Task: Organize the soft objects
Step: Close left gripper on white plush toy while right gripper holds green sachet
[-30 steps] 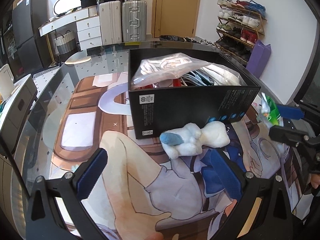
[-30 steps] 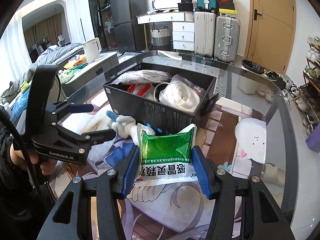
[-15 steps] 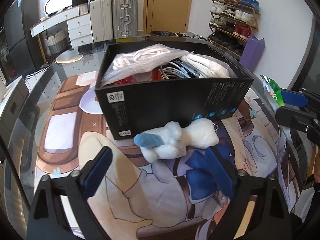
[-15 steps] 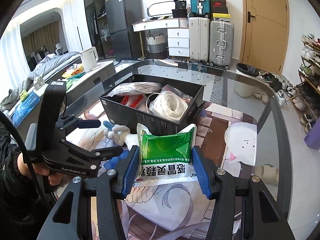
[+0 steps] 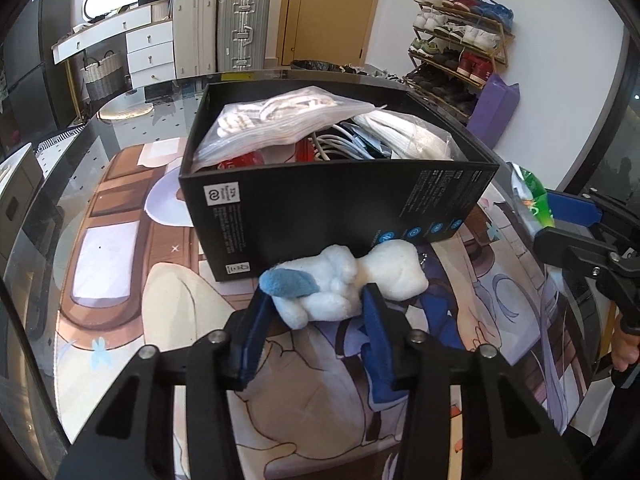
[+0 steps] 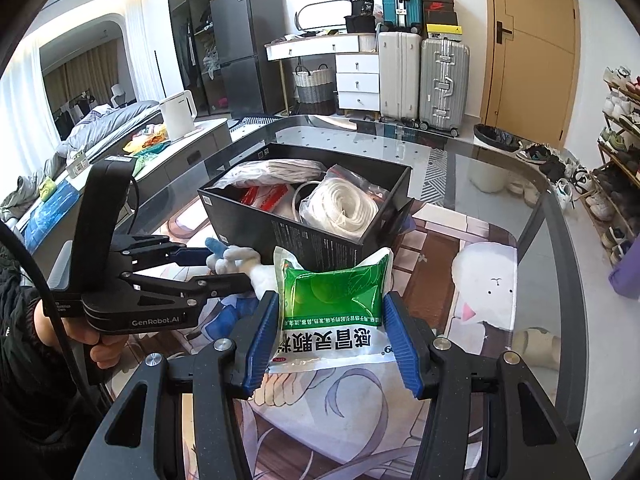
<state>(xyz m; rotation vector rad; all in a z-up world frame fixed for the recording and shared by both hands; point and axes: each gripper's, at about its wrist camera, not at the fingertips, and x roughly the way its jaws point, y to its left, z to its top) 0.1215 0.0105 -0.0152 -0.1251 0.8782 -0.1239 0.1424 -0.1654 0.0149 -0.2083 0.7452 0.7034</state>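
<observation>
So the left gripper (image 5: pixel 318 312), wide apart a second ago, is closing around the white plush toy (image 5: pixel 344 284) lying just outside the black box (image 5: pixel 320 208). The green packet (image 6: pixel 334 308) is kept clamped in the right gripper (image 6: pixel 330 336), so boxing looks next.

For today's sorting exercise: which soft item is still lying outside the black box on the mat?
The white plush toy with the blue ear, lying against the box's front wall; the bagged items sit inside.

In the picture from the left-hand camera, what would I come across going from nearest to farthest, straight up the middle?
Left gripper, its fingers closing around the toy → white plush toy on the table mat → black box → clear bag of white items in the box → silver suitcase at the far wall.
</observation>
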